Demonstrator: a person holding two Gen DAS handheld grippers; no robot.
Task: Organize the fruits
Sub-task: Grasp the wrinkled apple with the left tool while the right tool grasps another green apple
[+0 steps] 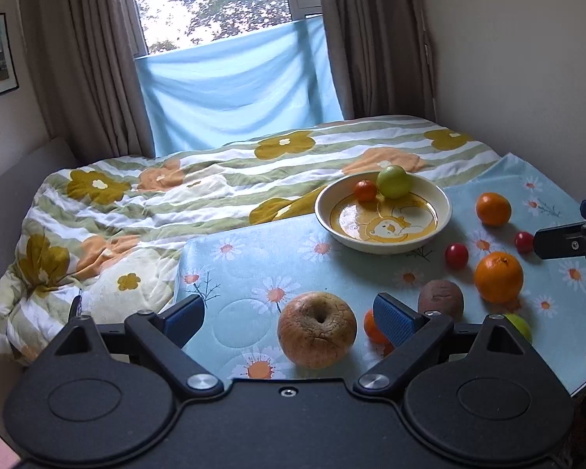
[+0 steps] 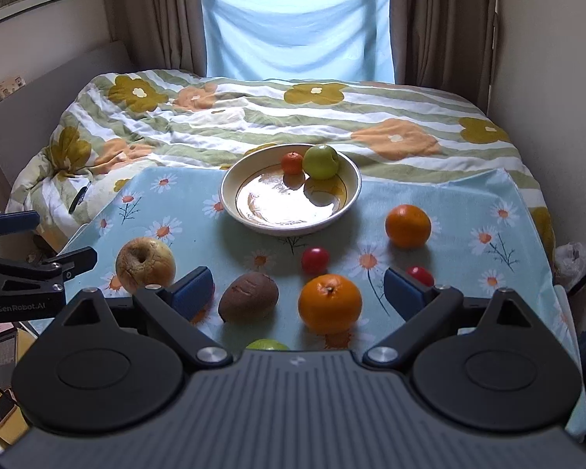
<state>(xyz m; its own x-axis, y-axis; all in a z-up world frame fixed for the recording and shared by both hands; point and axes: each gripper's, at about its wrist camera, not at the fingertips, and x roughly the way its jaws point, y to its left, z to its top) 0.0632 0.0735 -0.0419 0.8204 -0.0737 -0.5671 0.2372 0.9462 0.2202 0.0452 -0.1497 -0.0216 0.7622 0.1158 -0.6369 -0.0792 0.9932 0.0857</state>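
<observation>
Nearest: wrinkled apple (image 1: pixel 317 329) between our left gripper's (image 1: pixel 289 318) wide-open, empty fingers | right gripper (image 2: pixel 299 287) also spread, empty, around orange (image 2: pixel 329 303) and brown fruit (image 2: pixel 248 297) | bowl (image 2: pixel 230 199) beyond fingers | risk: round fruit rolls off worktop (image 2: pixel 468 203) if nudged.

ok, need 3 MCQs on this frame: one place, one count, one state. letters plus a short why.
1. Where is the green apple?
A in the bowl
B on the quilt
C in a claw

2. How many fruits lie in the bowl?
A none
B two
C five

3. How is the right claw?
A shut on an orange
B open, empty
C out of view

A: it sits against the bowl's far rim beside the small orange fruit.
B: only those two are inside.
B: its fingers stand wide apart, gripping nothing.
</observation>
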